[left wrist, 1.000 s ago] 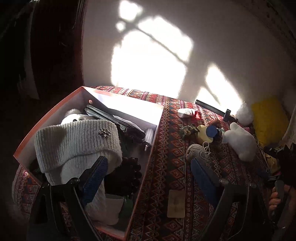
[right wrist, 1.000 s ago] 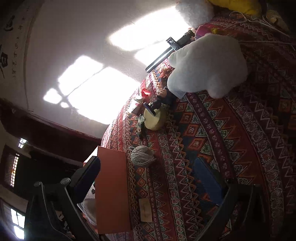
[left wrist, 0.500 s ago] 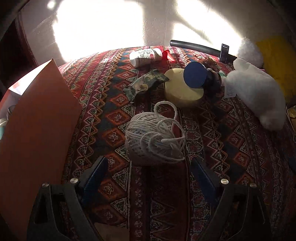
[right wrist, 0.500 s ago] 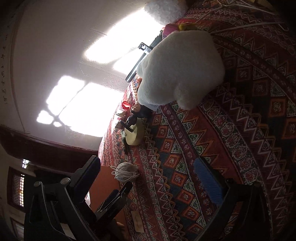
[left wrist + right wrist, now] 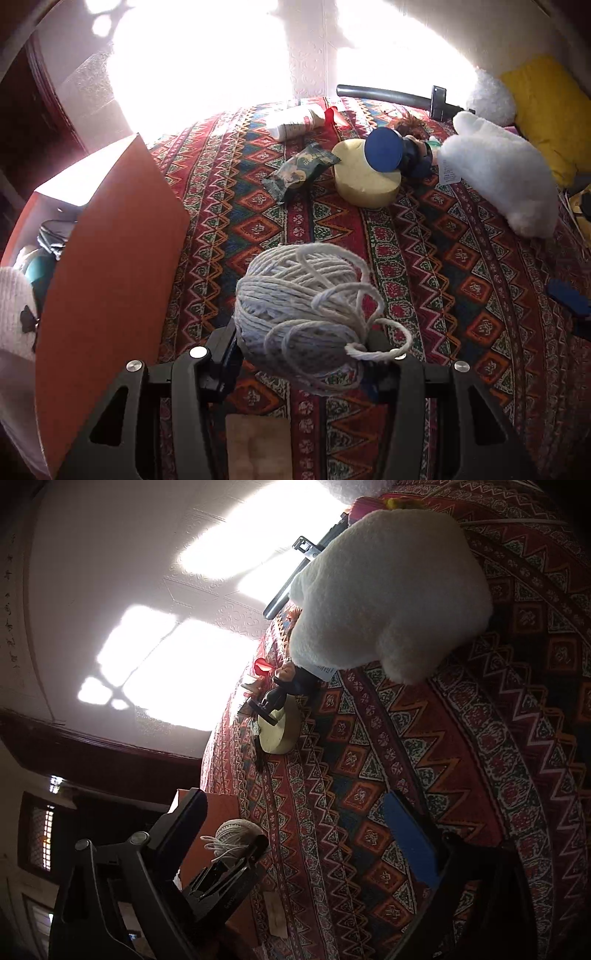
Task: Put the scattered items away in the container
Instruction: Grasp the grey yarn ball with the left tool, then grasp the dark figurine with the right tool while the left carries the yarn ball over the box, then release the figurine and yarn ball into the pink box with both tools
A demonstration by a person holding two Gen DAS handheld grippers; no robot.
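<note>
In the left wrist view, our left gripper (image 5: 304, 354) is closing its jaws around the ball of twine (image 5: 301, 314), just right of the orange box (image 5: 110, 280); we should seat the grip before lifting, minding trailing loops.

In the right wrist view, our right gripper (image 5: 306, 834) hangs wide open and empty, the white plush toy (image 5: 388, 590) well beyond the box.

The left wrist view looked steeply down, close over a cream twine ball (image 5: 301, 314); the right view – rolled, shallower – shared that ball (image 5: 236, 832) and a white plush toy (image 5: 384, 590).
</note>
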